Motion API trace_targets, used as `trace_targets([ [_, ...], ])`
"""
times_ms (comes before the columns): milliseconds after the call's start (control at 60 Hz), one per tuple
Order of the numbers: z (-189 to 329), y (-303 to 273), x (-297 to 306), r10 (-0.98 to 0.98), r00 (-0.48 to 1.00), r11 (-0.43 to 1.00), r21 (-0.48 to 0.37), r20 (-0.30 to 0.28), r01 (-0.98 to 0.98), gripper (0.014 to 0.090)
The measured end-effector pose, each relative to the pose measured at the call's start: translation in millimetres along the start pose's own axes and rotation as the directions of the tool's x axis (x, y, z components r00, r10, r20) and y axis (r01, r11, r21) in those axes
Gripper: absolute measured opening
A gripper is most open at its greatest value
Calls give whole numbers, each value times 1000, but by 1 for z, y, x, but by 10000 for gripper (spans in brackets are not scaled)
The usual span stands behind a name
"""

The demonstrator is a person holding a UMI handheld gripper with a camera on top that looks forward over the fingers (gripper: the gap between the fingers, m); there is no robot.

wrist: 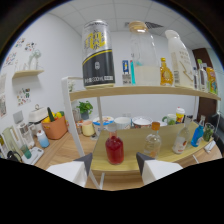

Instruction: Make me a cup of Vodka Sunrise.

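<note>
Fingers (82, 162) of our gripper (115, 167) are spread apart, grasping nothing. The red bottle (114, 149) stands on the lower shelf (135, 137) just ahead, in line with the gap. An amber bottle (152, 142) stands just beside it, others farther along. We judge a skewed approach could tip the red bottle or knock its neighbour. The can (98, 53) sits on the top shelf (145, 91).
</note>
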Motion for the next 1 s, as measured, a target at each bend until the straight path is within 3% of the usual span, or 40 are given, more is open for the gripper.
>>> trace_targets([
  [167,35,3,1,-18,1000,1000,-14,-24,18,669],
  [367,53,5,7,-64,996,998,-3,-61,64,361],
  [483,52,3,9,-75,994,997,14,-74,76,354],
  [683,43,0,2,-118,993,992,39,-20,118,342],
  [1000,-28,3,20,-106,994,992,73,-1,106,340],
])
